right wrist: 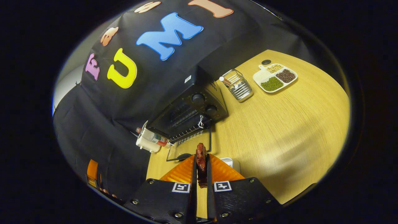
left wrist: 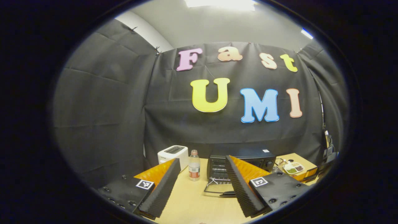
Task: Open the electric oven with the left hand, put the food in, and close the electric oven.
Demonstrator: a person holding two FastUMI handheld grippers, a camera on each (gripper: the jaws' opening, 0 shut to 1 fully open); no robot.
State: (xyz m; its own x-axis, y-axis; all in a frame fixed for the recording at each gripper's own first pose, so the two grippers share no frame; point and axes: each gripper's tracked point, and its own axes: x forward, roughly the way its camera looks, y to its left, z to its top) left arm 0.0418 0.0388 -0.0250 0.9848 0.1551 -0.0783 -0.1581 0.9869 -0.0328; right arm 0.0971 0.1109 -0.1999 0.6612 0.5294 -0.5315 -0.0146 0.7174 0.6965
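Observation:
The black electric oven (left wrist: 248, 155) stands at the back of the wooden table, its glass door (left wrist: 217, 186) folded down flat and a wire rack visible inside. My left gripper (left wrist: 202, 160) is open and holds nothing, a short way in front of the oven, with its right finger (left wrist: 241, 183) across the door. In the right gripper view the oven (right wrist: 189, 105) and its lowered door (right wrist: 188, 146) lie just ahead. My right gripper (right wrist: 201, 158) is shut on a dark red piece of food (right wrist: 201, 151), held above the table before the door.
A white toaster (left wrist: 172, 153) and a clear bottle (left wrist: 194, 165) stand left of the oven. To its right are a metal wire holder (right wrist: 239, 85) and a white divided tray of beans (right wrist: 275, 77). A small white object (right wrist: 232, 162) lies under the right gripper. Bare tabletop (right wrist: 295, 130) spreads to the right.

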